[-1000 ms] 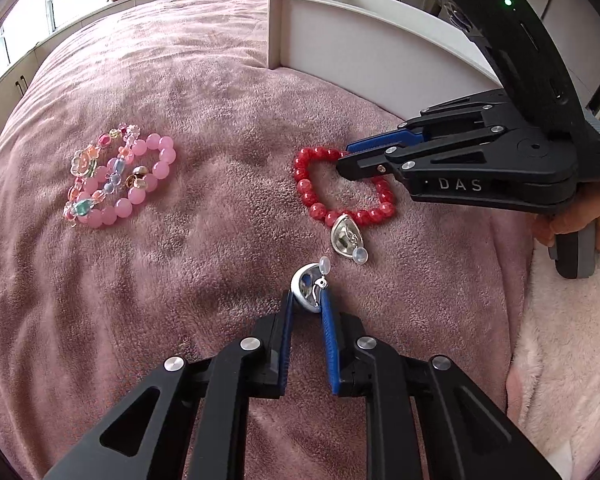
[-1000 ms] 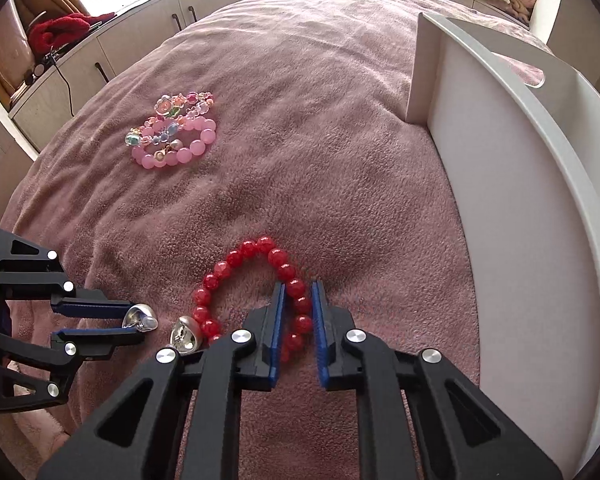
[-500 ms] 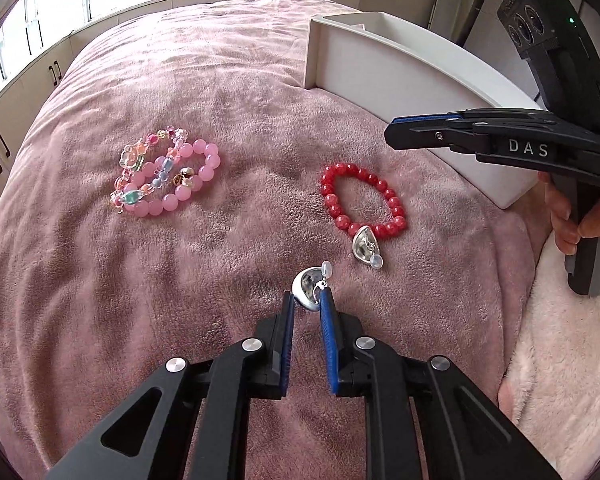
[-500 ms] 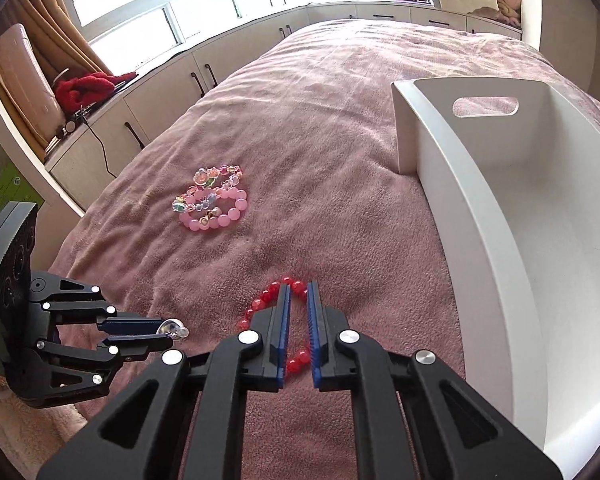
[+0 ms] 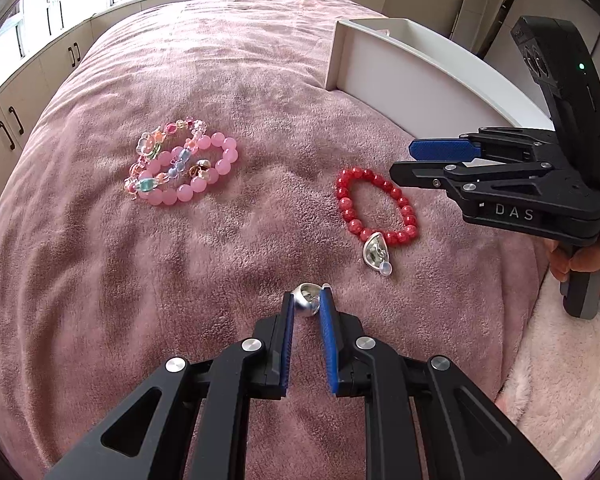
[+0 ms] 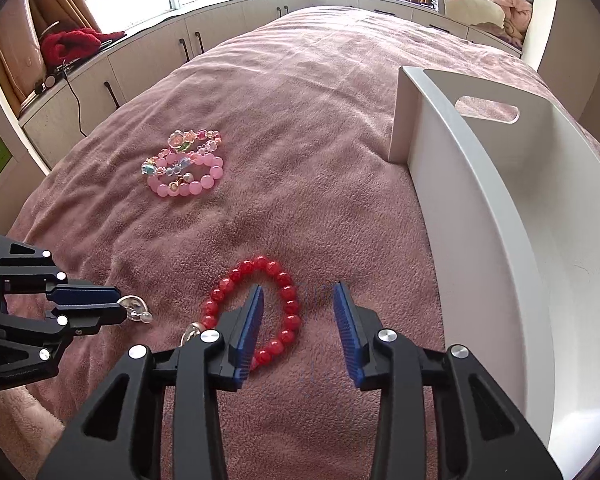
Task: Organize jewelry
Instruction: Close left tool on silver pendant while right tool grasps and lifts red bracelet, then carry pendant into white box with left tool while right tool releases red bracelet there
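My left gripper point(image 5: 307, 303) is shut on a silver earring point(image 5: 305, 299), held just above the pink blanket; it also shows in the right wrist view point(image 6: 134, 307). A second silver earring point(image 5: 376, 253) lies against a red bead bracelet point(image 5: 374, 208). My right gripper point(image 6: 298, 304) is open and empty, hovering over the red bracelet point(image 6: 260, 304), its left finger inside the loop. In the left wrist view the right gripper point(image 5: 404, 158) sits just right of the bracelet. A pile of pink and pastel bead bracelets point(image 5: 180, 166) lies farther left.
A white tray point(image 6: 500, 216) with a handle cut-out stands on the bed to the right of the red bracelet. Low cabinets point(image 6: 148, 56) line the far side under the windows. A fluffy pale pink throw point(image 5: 572, 368) lies at the near right.
My right gripper has opened and dropped back toward the red bracelet. My left gripper keeps its hold on the earring and has barely moved.
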`<action>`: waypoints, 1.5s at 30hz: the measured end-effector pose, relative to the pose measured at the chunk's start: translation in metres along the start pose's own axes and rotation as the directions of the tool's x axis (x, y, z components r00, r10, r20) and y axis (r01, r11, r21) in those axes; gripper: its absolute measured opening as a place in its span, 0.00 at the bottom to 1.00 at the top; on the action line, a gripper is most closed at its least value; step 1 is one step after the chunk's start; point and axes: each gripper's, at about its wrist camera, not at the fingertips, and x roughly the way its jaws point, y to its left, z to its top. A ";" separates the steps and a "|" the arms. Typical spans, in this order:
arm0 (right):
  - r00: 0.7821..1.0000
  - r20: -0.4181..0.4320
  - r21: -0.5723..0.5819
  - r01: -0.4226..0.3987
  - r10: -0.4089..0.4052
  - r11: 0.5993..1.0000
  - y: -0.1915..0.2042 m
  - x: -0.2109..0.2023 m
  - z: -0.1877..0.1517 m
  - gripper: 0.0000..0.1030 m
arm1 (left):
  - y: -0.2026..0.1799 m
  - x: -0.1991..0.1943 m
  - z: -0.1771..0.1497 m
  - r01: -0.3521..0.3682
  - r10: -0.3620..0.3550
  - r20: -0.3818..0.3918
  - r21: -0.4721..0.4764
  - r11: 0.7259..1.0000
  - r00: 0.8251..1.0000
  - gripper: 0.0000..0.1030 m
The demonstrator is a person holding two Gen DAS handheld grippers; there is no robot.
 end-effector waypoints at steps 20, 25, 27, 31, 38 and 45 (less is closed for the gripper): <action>0.992 -0.093 -0.008 -0.086 0.084 0.996 0.009 0.032 -0.003 0.10 | -0.003 0.018 0.000 0.026 -0.022 -0.064 0.063 0.998 0.998 0.25; 0.984 -0.038 0.024 -0.172 0.173 0.985 0.013 0.020 0.002 0.10 | 0.005 0.012 0.002 0.051 -0.050 -0.029 0.029 0.998 0.998 0.22; 0.981 -0.013 0.038 -0.195 0.195 0.980 0.011 0.015 0.004 0.10 | 0.008 0.009 0.003 0.051 -0.051 -0.011 0.016 0.999 0.999 0.22; 0.973 0.050 0.078 -0.230 0.226 0.970 0.003 0.001 0.007 0.10 | 0.014 -0.002 0.006 0.063 -0.063 0.045 -0.014 0.998 0.997 0.22; 0.950 0.168 0.125 -0.287 0.265 0.950 -0.012 -0.029 0.009 0.10 | 0.017 -0.020 0.007 0.032 -0.030 0.091 -0.023 0.999 0.995 0.22; 0.912 0.306 0.131 -0.326 0.274 0.936 -0.025 -0.068 0.008 0.10 | 0.014 -0.029 0.013 0.016 -0.011 0.110 -0.043 0.999 0.994 0.22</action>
